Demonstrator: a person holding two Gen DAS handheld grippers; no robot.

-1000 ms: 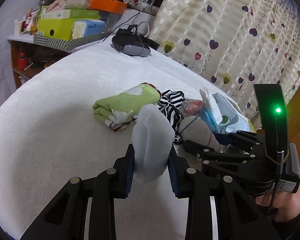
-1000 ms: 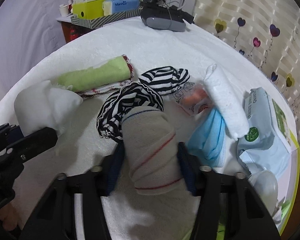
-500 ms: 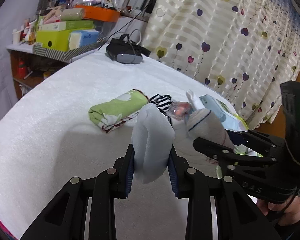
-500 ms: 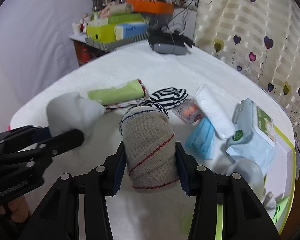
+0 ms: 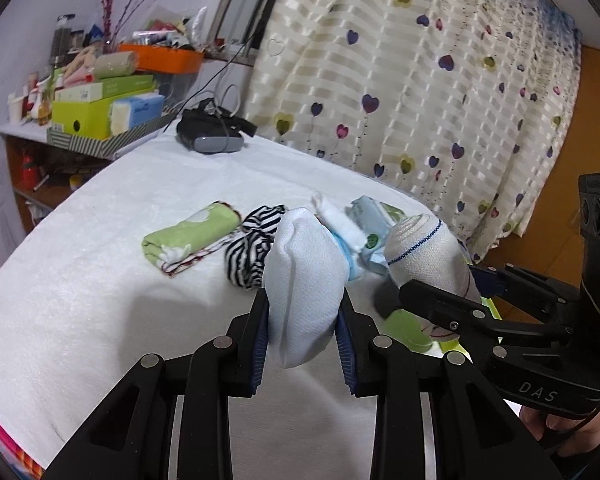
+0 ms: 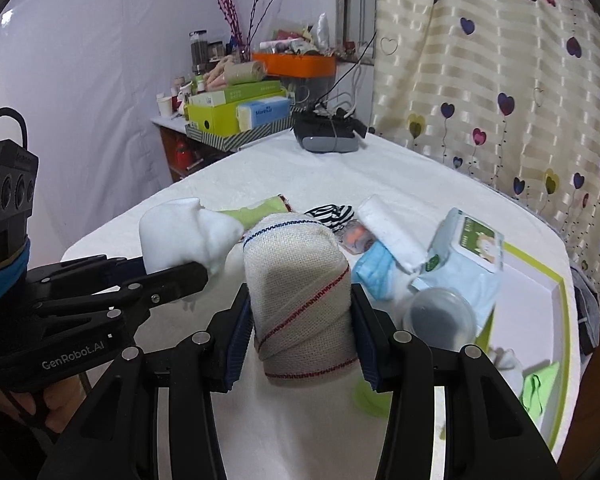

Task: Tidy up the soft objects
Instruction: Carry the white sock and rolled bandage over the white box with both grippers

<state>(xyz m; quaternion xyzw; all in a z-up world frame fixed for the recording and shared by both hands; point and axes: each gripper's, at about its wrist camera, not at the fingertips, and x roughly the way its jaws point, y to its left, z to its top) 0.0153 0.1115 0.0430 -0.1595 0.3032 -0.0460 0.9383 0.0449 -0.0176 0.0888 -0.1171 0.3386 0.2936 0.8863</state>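
A: Nearest?
B: The left gripper [image 5: 302, 320] clamps a white cloth bundle [image 5: 305, 276], clear above the white table [image 5: 100, 312].
A: And the other?
B: The right gripper [image 6: 302, 330] squeezes a beige bandage roll [image 6: 300, 292]. Beyond lie a striped cloth [image 5: 252, 248] and a green towel [image 5: 192, 234].

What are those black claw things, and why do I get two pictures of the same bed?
Each claw is a hand-held gripper that a person squeezes, with a camera on it looking along its fingers. So one picture comes from the left hand-held gripper, which pinches a white cloth bundle. The other comes from the right hand-held gripper, which pinches a beige bandage roll. On the white blanket lie a green towel, striped cloth and a wipes pack.
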